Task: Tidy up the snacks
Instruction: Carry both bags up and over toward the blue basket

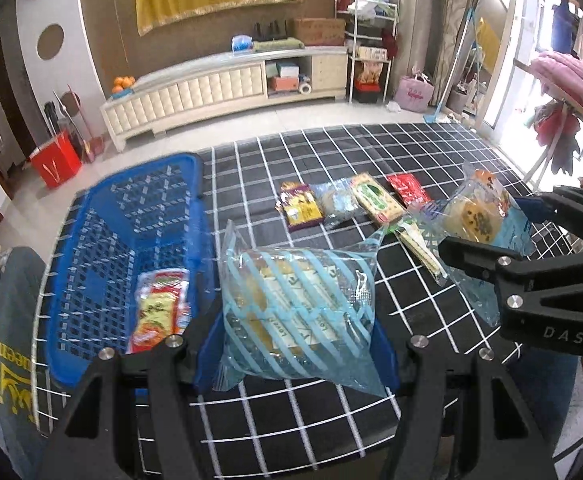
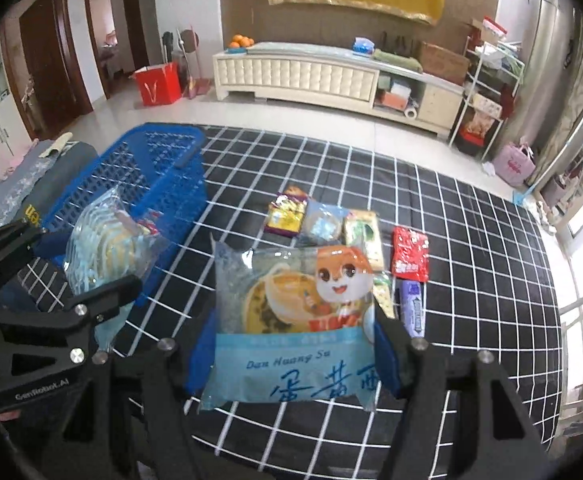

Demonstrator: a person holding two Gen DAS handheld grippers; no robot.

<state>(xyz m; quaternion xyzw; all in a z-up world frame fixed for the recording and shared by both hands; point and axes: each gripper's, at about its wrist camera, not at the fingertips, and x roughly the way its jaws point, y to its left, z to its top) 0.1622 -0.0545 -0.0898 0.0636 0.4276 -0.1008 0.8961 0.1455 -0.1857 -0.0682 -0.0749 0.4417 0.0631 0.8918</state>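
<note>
Both tongs tilt steeply down over the checked cloth [image 1: 411,184]. The left gripper [image 1: 295,356] clamps a striped clear pastry bag [image 1: 295,304] just beside the blue basket [image 1: 103,216]. The right gripper [image 2: 291,364] grips a squirrel-printed pastry pack [image 2: 291,320], held off the cloth in front of the loose snacks [image 2: 347,236].

You have two snack packs off the cloth: one blue-striped clear pack [image 1: 297,308] and one pack with a cartoon squirrel [image 2: 291,320]. One blue basket [image 1: 103,240] sits at the left edge of the black checked tablecloth [image 1: 371,400], with one red-and-yellow packet [image 1: 159,312] inside that you can make out. Near the cloth's middle you have six loose packets: one purple-yellow [image 2: 285,216], one pale clear [image 2: 323,226], one green-cream [image 2: 365,236], one red [image 2: 410,254], one purple bar [image 2: 411,308] and one slim cream-and-green [image 1: 419,248].
</note>
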